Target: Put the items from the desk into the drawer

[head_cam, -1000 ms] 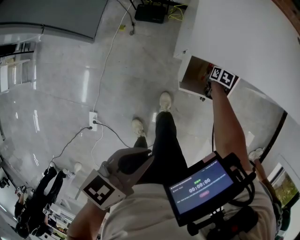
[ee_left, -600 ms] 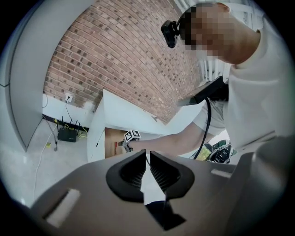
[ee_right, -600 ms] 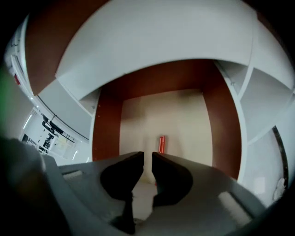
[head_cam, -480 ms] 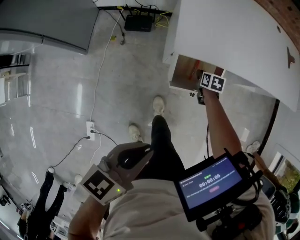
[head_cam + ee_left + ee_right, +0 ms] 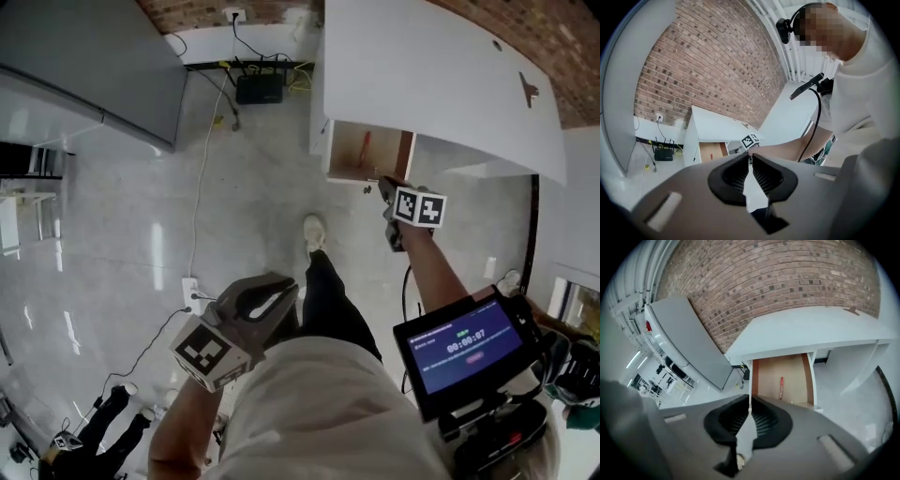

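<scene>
Pulled back from the open drawer (image 5: 345,150), the right gripper (image 5: 750,414) is closed and empty, with a pen (image 5: 781,387) lying inside the drawer. The left gripper (image 5: 751,171) idles low, also closed and empty, seemingly unneeded.

Drawer (image 5: 366,152) sticks out open from under desk (image 5: 441,84). Pen (image 5: 781,387) lies in drawer, lengthwise, approx. mid. R gripper (image 5: 386,187) just beside drawer's front edge. L gripper (image 5: 272,302) well apart from drawer, nearer person. Router (image 5: 259,89) on floor (image 5: 141,187), left of drawer.

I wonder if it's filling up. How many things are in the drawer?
1. A thin red stick lies along the middle of the open drawer. The right claw covers part of the near end, so more may be hidden.
</scene>
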The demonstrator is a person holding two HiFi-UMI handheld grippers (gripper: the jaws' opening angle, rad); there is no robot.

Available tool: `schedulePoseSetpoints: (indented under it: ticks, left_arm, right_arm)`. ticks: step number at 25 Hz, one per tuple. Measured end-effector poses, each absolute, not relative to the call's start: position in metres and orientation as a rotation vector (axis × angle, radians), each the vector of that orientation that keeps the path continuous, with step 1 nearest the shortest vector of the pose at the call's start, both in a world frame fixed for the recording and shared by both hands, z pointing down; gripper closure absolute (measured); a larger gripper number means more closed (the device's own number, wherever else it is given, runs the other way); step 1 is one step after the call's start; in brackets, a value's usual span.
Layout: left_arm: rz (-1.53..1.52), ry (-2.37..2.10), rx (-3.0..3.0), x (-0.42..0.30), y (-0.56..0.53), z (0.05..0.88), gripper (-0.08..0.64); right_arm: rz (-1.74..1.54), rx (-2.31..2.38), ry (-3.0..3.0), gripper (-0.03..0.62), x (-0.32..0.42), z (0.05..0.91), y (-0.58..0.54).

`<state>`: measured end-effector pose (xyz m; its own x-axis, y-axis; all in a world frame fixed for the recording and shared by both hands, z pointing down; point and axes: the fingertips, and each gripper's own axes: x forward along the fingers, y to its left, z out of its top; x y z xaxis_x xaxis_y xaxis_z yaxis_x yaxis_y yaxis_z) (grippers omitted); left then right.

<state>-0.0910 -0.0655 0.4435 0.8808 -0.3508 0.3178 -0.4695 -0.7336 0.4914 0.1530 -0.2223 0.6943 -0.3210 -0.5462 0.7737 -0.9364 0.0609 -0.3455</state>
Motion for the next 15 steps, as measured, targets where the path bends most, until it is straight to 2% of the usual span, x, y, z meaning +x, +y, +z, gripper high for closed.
schedulePoseSetpoints:
  ticks: [15]
  left_arm:
    - [0.240,-0.639,2.571,-0.134,0.015,0.400,0.538]
  right_arm:
    - [0.763,1.296,-2.208,0.589,0.052,0.514,-0.061]
